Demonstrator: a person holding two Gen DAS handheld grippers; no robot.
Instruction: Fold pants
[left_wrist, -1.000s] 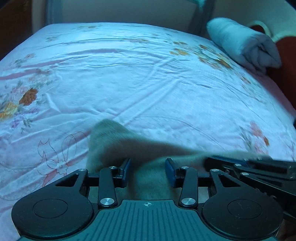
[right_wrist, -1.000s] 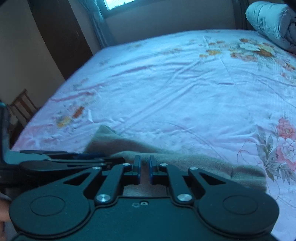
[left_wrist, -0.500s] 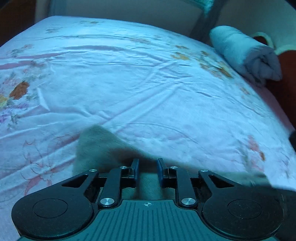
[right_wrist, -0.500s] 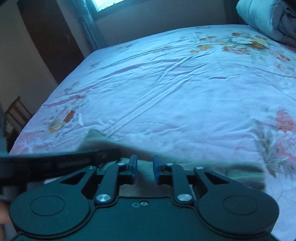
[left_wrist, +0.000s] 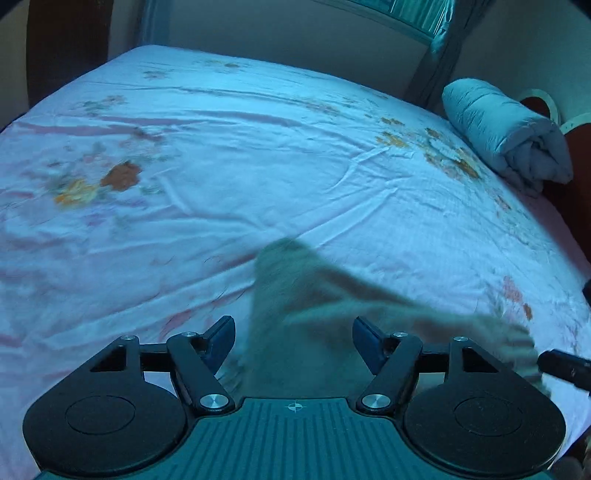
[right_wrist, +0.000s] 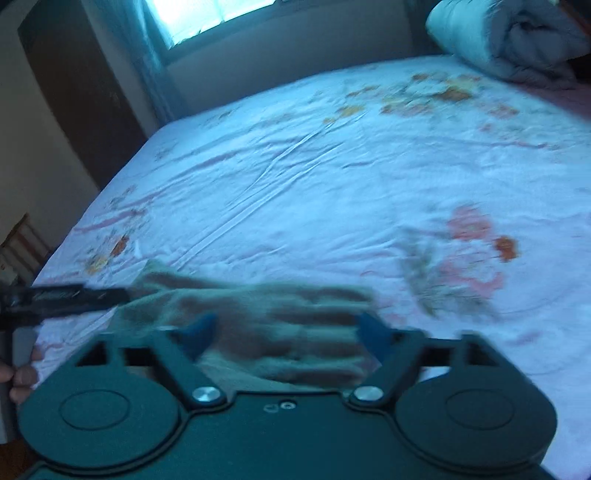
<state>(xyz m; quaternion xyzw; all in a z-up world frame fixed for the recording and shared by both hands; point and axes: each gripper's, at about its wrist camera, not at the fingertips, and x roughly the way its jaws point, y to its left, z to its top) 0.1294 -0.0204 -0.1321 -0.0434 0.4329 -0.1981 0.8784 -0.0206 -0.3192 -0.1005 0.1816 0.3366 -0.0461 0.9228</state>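
Left gripper (left_wrist: 293, 341) and right gripper (right_wrist: 284, 334) both stand wide open over blurred grey-brown pants (left_wrist: 295, 295) lying on the floral bedsheet (left_wrist: 258, 166), gripping nothing.

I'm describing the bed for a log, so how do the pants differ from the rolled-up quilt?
The pants are grey-brown and lie low and rumpled at the near edge of the bed; the quilt is pale blue-grey and sits at the far right corner. The pants look thin and loosely spread, while the quilt is a thick, tight roll. The pants lie between the open fingers of the left tool; nothing touches the quilt. Both are soft fabric.
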